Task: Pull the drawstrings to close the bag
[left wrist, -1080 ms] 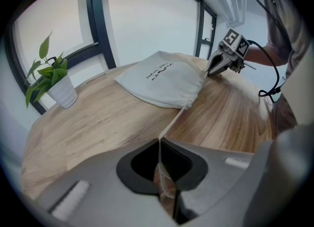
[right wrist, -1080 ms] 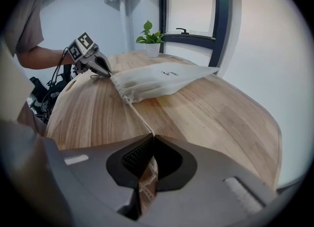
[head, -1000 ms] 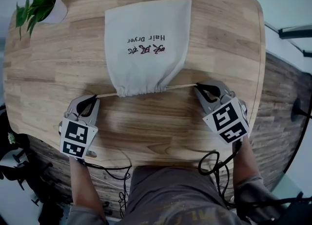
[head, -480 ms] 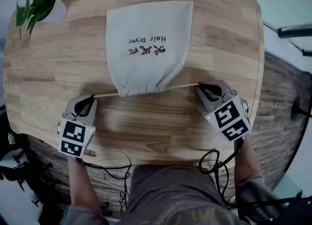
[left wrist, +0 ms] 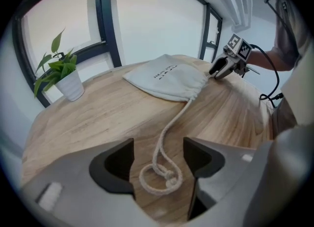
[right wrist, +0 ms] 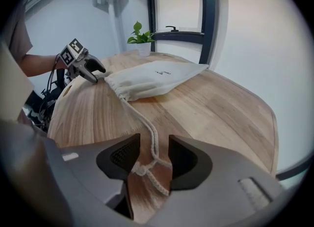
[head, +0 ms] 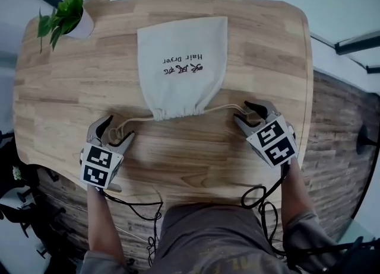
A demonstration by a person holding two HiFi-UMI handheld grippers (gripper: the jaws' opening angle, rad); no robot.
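A pale wooden table (head: 71, 83) with rounded corners fills the scene. A small potted plant (head: 64, 18) stands at its far left corner, with tall dark-framed windows (left wrist: 157, 19) behind. The bag (head: 181, 59) lies flat on the far half of the table, printed side up, with its neck (head: 178, 111) toward the person.

Neither gripper holds anything. The left gripper (head: 119, 130) stands wide apart over the wood. The left cord (left wrist: 164, 132) lies slack between its jaws, curled into a loop with a knot at its end. The right gripper (head: 244, 111) has just been opening its jaws. The right cord (right wrist: 147, 132) and its knot lie loose on the wood between them, not pinched.

As I judge it, the main risk comes when the grippers pull away. A knot or the loop could catch on a jaw tip as a gripper lifts. That would drag the light bag across the table or tug one side unevenly. With no tension on either cord and nothing locking the neck, the cloth might also ease open a little. A careless re-closing would grab the slack cord and pull it out of place.

The bag is soft, off-white cloth. It tapers from a wide bottom to the neck, which is gathered into tight folds and looks closed.
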